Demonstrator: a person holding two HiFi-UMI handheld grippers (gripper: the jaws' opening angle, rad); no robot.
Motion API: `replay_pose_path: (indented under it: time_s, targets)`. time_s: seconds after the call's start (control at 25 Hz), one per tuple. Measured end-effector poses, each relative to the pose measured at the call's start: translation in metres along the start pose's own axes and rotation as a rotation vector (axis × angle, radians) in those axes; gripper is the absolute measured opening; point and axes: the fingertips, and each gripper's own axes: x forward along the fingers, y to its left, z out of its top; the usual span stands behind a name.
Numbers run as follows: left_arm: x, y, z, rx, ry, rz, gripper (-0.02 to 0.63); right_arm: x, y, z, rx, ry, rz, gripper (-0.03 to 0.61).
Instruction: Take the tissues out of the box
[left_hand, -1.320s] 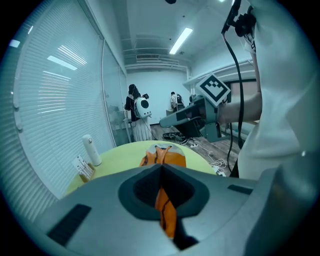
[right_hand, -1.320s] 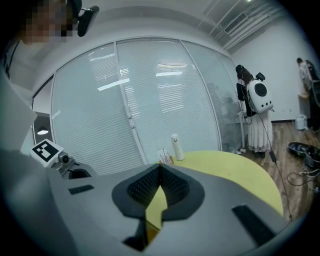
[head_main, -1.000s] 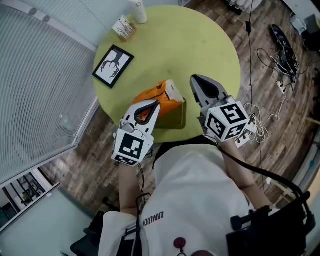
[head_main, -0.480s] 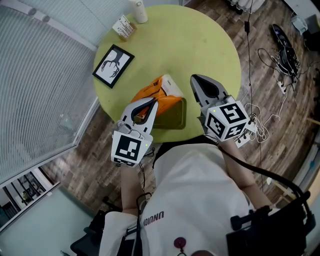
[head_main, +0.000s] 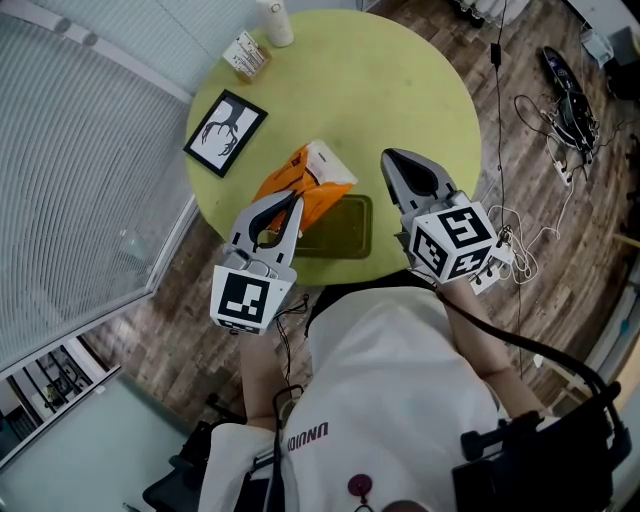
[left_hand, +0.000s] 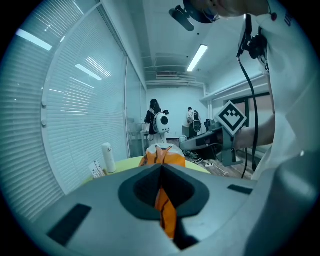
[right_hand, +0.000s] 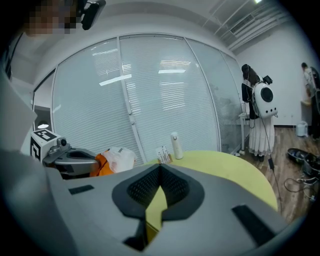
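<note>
An orange tissue pack (head_main: 303, 183) with a white end is lifted off the round yellow-green table (head_main: 400, 90), tilted with the white end up. My left gripper (head_main: 291, 203) is shut on the pack's orange wrapper. In the left gripper view the orange wrapper (left_hand: 165, 212) is pinched between the closed jaws of the left gripper (left_hand: 161, 170), and the pack's body (left_hand: 163, 155) shows beyond them. My right gripper (head_main: 395, 165) hovers over the table to the right of the pack, shut and holding nothing; in its own view the right gripper (right_hand: 160, 172) shows only table through its gap.
A framed black-and-white picture (head_main: 225, 132) lies at the table's left edge. A white bottle (head_main: 277, 22) and a small printed card box (head_main: 247, 55) stand at the far edge. A darker olive rectangle (head_main: 338, 230) marks the table near me. Cables (head_main: 565, 110) lie on the wooden floor.
My left gripper has risen and drifted left with the orange pack, which has come off the table and tipped its white end upward. The right gripper has stayed put.
</note>
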Motion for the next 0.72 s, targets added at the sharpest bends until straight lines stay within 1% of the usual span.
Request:
replay_pose_path:
  time_s: [0.16,0.32,0.44,0.64,0.72]
  targets:
    - [-0.0016,0.0022,0.0039,-0.016,-0.028,0.012,0.011,-0.0005,0.001,-0.0007,0.002,-0.001,0.0,0.018]
    - [-0.0037,0.002,-0.0017,-0.004,0.009,0.004,0.011,-0.0009,0.0013,-0.0009,0.004,0.0,0.0,0.018]
    - [-0.0035,0.0021,0.0022,-0.014,-0.021,0.008,0.011,-0.0012,0.0022,-0.0012,0.002,0.0,0.0,0.018]
    - [-0.0036,0.0016,-0.0028,-0.004,0.003,0.003,0.011,0.0007,0.0021,-0.0017,0.001,0.001,0.002,0.018]
    - [-0.0028,0.0019,-0.0026,-0.004,-0.003,0.004,0.011,0.0015,0.0019,-0.0022,0.002,0.001,0.003,0.018]
